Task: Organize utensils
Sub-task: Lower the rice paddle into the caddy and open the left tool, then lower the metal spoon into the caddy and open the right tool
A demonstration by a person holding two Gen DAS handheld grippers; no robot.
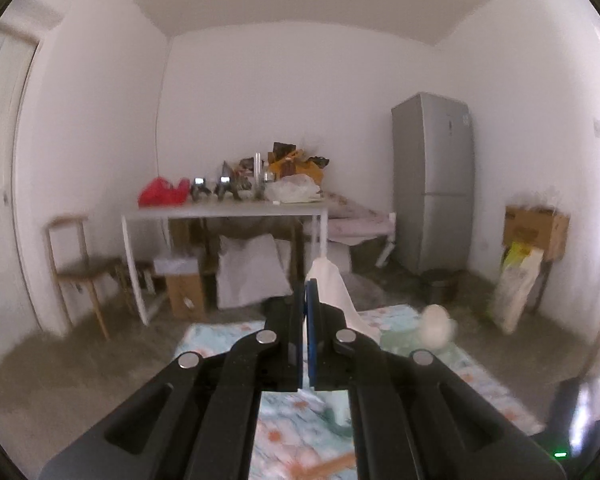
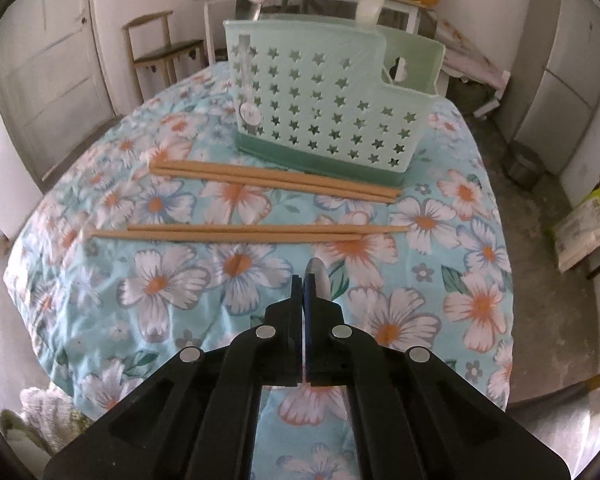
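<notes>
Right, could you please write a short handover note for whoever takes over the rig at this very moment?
Left tongs: shut on a white utensil.
Right tongs: shut on a metal utensil above the tablecloth.
Done: green caddy already holds some utensils.
Left: both held pieces, plus the far chopstick pair and near chopstick pair, lying in front of the caddy.

Left tongs (image 1: 309,304) with jaws closed on a white plastic utensil handle (image 1: 332,288), raised above a floral-clothed counter (image 1: 220,336), facing a white cluttered far counter (image 1: 224,210), wooden chair (image 1: 80,264), grey tall refrigerator (image 1: 434,184) and brown cardboard box (image 1: 536,228).
</notes>
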